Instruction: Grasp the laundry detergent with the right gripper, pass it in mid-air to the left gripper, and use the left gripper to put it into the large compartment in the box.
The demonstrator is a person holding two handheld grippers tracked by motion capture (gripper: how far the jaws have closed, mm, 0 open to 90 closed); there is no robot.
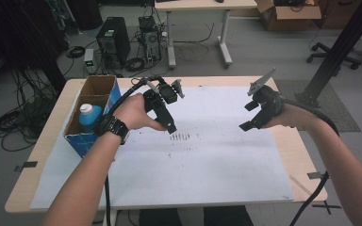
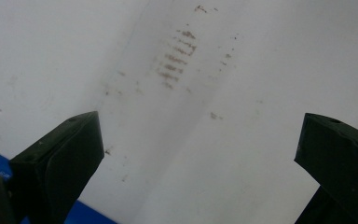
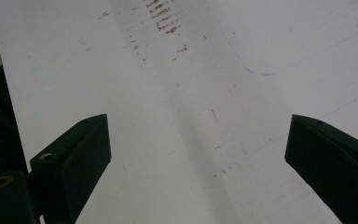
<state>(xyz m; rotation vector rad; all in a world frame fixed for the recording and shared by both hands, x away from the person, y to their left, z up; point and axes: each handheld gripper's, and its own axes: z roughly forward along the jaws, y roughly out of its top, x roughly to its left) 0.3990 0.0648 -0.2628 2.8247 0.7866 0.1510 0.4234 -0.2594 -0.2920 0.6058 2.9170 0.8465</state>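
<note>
A blue plastic bottle with a white screw cap (image 1: 90, 116) stands upright inside an open brown cardboard box with blue printed sides (image 1: 99, 89), at the left edge of the table, the nearest thing to the left gripper (image 1: 168, 120). The bottle looks smooth and rounded; the box is matt, square-cornered, its flaps folded open. A large white paper sheet (image 1: 217, 155), smudged with a cluster of short brown dashes (image 1: 180, 137), covers most of the light wooden tabletop (image 1: 52, 136). The left gripper hangs just right of the box over the sheet, jaws spread wide and empty; in the left gripper view nothing but stained paper lies between them. The right gripper (image 1: 249, 115), well apart over the sheet's right side, also gapes wide, holding nothing.
</note>
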